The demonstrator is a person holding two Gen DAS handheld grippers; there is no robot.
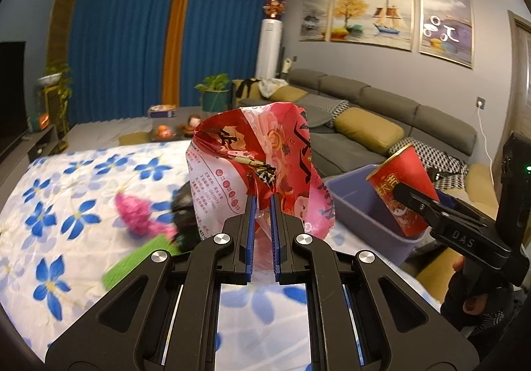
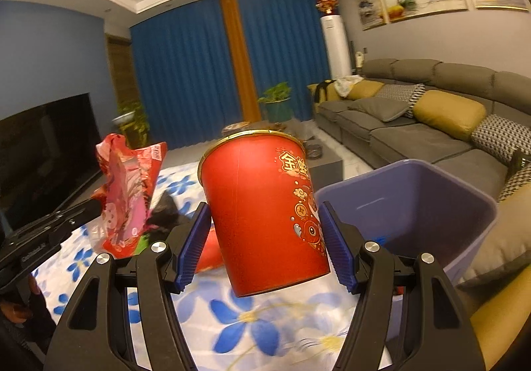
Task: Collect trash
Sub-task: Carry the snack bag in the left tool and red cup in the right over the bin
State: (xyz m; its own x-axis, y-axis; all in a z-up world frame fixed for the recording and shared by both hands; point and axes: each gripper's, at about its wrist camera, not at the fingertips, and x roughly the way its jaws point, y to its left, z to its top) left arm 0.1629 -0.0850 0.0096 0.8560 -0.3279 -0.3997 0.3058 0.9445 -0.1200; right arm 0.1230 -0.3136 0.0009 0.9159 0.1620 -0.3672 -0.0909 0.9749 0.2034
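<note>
My left gripper [image 1: 263, 201] is shut on a crumpled red and white snack bag [image 1: 252, 158], held up above the flowered tablecloth [image 1: 59, 191]. The same snack bag [image 2: 127, 198] shows at the left of the right wrist view, in the left gripper [image 2: 96, 206]. My right gripper [image 2: 265, 218] is shut on a red paper cup [image 2: 262, 205] with a gold rim, lifted off the table and tilted. In the left wrist view, that red cup [image 1: 403, 185] hangs over the near rim of the purple bin [image 1: 358, 205], clamped by the right gripper [image 1: 403, 193]. The purple bin [image 2: 431, 205] stands open just right of the cup.
A pink fuzzy thing [image 1: 136, 215], a dark object [image 1: 182, 205] and a green piece [image 1: 139, 258] lie on the table. Another red item [image 2: 209, 255] rests behind the cup. A grey sofa [image 1: 381, 125] with yellow cushions runs along the right; a television [image 2: 43, 145] stands at the left.
</note>
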